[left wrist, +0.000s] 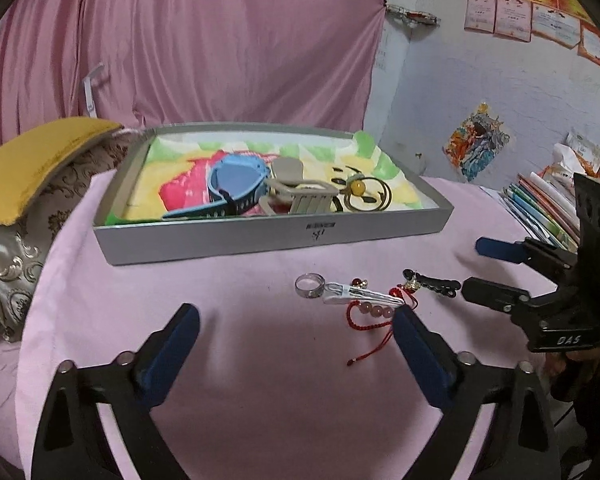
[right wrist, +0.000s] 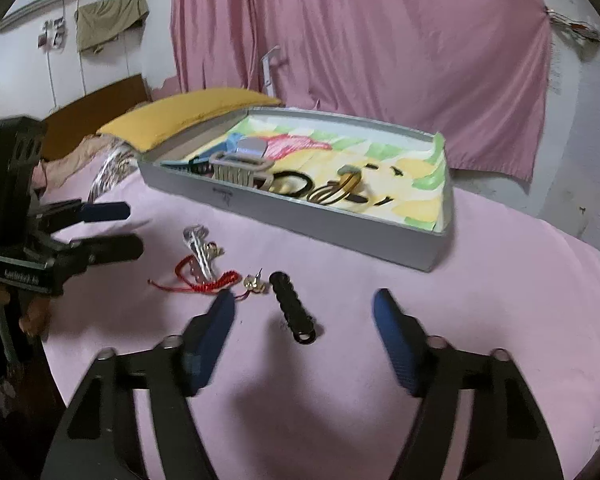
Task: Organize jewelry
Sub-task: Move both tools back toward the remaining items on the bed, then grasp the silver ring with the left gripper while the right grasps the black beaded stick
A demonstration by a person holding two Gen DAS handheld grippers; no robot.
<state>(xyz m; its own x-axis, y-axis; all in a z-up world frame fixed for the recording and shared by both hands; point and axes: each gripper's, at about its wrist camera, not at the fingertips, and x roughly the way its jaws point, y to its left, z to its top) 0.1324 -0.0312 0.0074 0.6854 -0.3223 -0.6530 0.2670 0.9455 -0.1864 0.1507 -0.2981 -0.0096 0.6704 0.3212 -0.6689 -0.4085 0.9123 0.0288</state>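
A grey tray (left wrist: 260, 236) (right wrist: 340, 232) with a colourful liner holds a blue watch (left wrist: 236, 184), a beige hair claw (left wrist: 300, 196) (right wrist: 236, 168) and gold hoops (left wrist: 366, 196) (right wrist: 332, 192). On the pink cloth lie a silver ring (left wrist: 309, 285), a red cord bracelet with pink beads (left wrist: 370, 314) (right wrist: 196, 276), a white clip (left wrist: 356, 294), a gold earring (right wrist: 254, 282) and a black hair clip (left wrist: 434, 285) (right wrist: 294, 308). My left gripper (left wrist: 296, 322) (right wrist: 118, 228) is open and empty. My right gripper (right wrist: 304, 310) (left wrist: 474, 268) is open around the black hair clip.
A yellow cushion (left wrist: 32, 160) and patterned fabric (left wrist: 16, 264) lie left of the tray. A stack of books (left wrist: 540, 208) sits at the right table edge. A pink curtain (left wrist: 220, 40) hangs behind.
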